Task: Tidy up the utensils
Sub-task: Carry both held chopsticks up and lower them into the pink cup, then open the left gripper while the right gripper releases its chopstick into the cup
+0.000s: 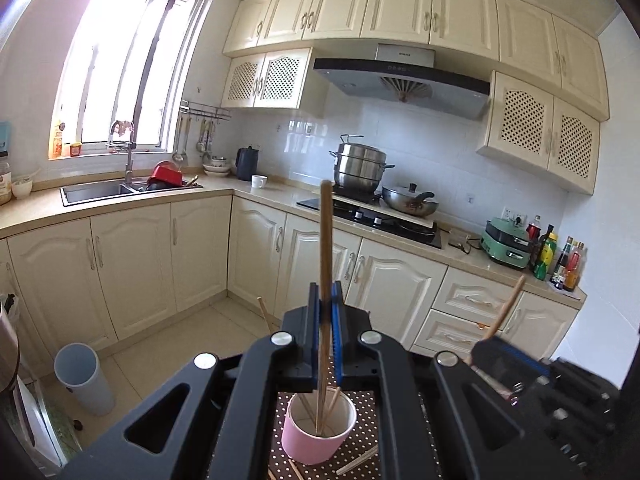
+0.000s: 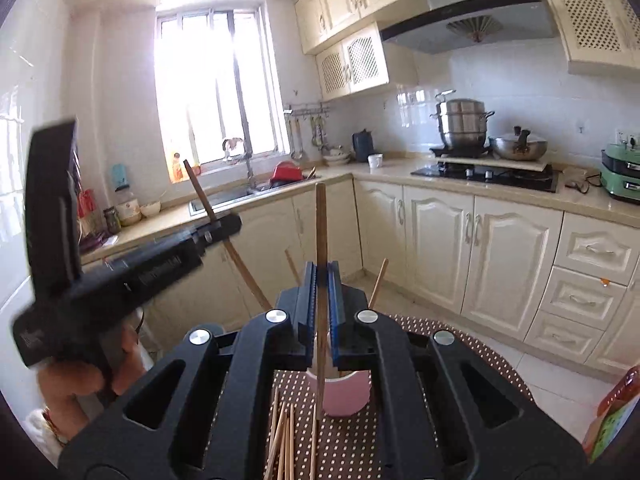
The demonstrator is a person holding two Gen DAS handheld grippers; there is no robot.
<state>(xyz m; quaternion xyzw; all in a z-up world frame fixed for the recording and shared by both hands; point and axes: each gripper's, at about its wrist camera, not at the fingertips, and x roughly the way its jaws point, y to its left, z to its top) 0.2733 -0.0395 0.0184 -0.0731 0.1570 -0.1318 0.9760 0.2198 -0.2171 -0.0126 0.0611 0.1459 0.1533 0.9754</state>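
Left gripper [image 1: 327, 312]: It is squeezed tight on one wooden chopstick [image 1: 325, 248]. The stick stands almost straight up between the jaws. From the left wrist view its bottom end looks to be down inside the cup.

Right gripper [image 2: 322, 300]: It is squeezed tight too, on a second chopstick [image 2: 321, 240]. This one also stands nearly straight up. Its low end passes in front of the cup, so I cannot tell if the tip is inside or just beside it.

Pink cup [image 1: 318, 428]: It stands upright on the dotted brown cloth [image 1: 362, 432], right under both grippers. A few sticks lean inside it already.

Loose sticks [image 2: 284, 436]: More chopsticks lie flat on the cloth, just beside the cup. They still need to go in.

Step in hand: I think both sticks are being put into the cup.

How to do it well: Keep each stick standing straight. Bring the tip over the open mouth of the cup first. Go down slowly, then let go only when the tip is well inside.

Watch out for: The two grippers are close together, so they could bump. The cup looks light, and a sideways push from a stick could tip it over. One hand at a time would be safer.

Person: A hand [image 2: 80, 380] holds the left gripper's handle, low at the left of the right wrist view.
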